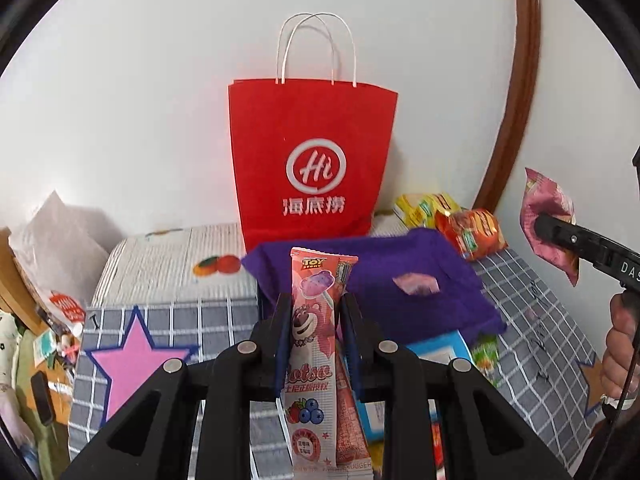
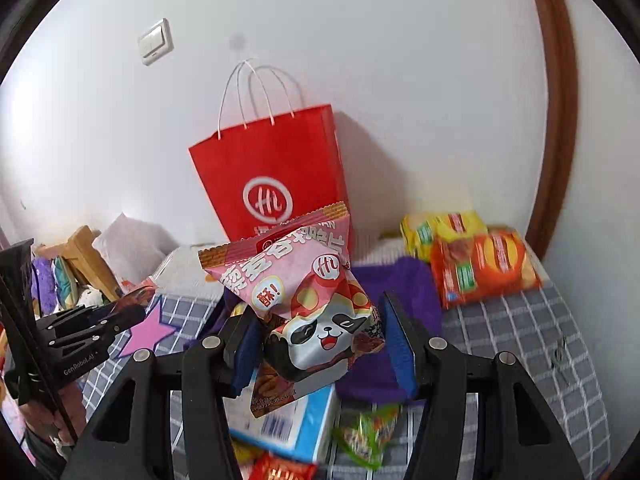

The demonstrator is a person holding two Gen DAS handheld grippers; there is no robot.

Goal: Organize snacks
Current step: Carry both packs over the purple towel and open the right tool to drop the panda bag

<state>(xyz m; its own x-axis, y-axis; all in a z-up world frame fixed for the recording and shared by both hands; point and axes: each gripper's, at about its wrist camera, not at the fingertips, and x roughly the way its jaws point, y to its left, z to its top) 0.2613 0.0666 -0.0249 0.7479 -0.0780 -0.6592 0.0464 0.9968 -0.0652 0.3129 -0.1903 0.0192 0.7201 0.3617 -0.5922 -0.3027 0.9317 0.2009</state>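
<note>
Left wrist view shows the left gripper (image 1: 314, 320) clamped on a slim pink candy pack (image 1: 316, 344), its long axis running straight out along the fingers, top end pointing up and toward the red bag (image 1: 312, 160). That bag stands upright against the wall, directly ahead of both grippers, mouth facing up, 2 white handles above it.

Right wrist view shows the right gripper (image 2: 320, 340) closed on a puffy pink panda pack (image 2: 304, 292); the pack bulges between the pads and leans up and left, its sawtooth seam overlapping the bag's lower front in the picture. The same pack shows at the right edge of the left view (image 1: 548, 220).

Both packs are held in the air above the checked cloth (image 1: 532, 300), well apart from the bag's mouth, which sits higher and farther back. Neither hand looks clearly nearer. My guess: the slim pack, already end-on, would slide in lengthwise; the puffy one needs the wider opening. More snacks (image 2: 480, 264) lie right of the bag.
</note>
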